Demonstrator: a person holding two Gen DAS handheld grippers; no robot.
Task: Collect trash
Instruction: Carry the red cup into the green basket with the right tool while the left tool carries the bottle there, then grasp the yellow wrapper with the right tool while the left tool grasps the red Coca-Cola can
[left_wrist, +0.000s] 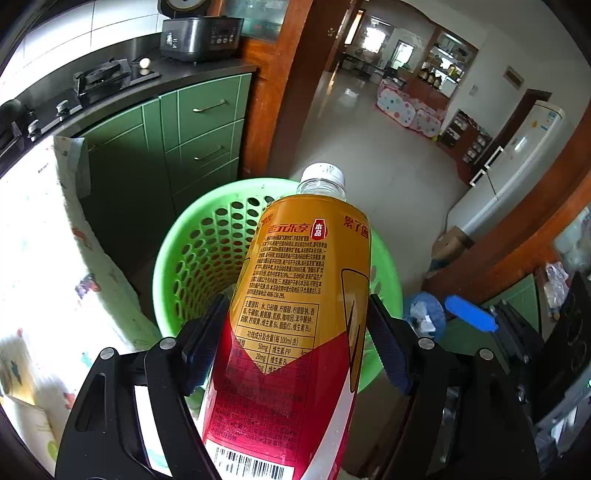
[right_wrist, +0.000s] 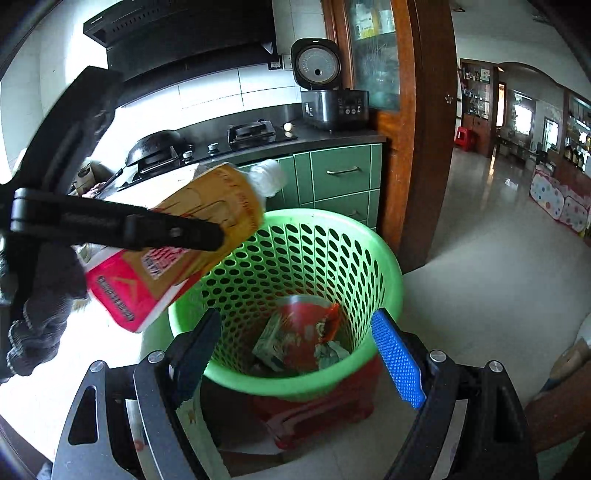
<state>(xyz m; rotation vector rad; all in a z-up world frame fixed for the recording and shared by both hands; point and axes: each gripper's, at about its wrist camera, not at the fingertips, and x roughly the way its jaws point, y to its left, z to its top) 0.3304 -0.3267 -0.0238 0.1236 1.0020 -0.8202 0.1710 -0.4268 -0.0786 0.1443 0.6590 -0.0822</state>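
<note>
My left gripper (left_wrist: 295, 343) is shut on a drink bottle (left_wrist: 295, 295) with an orange and red label and a white cap, and holds it tilted over the rim of a green perforated waste basket (left_wrist: 192, 251). In the right wrist view the bottle (right_wrist: 192, 236) hangs at the upper left of the basket (right_wrist: 388, 273), gripped by the left gripper's black finger (right_wrist: 173, 229). Inside the basket lie a red wrapper (right_wrist: 314, 321) and a small carton (right_wrist: 273, 343). My right gripper (right_wrist: 295, 354) is open and empty, just in front of the basket.
Green kitchen cabinets (right_wrist: 340, 173) and a dark counter with a gas hob (right_wrist: 251, 133), a wok (right_wrist: 155, 147) and a rice cooker (right_wrist: 332, 99) stand behind the basket. A wooden door frame (right_wrist: 402, 147) is to the right. A patterned cloth (left_wrist: 44, 240) hangs on the left.
</note>
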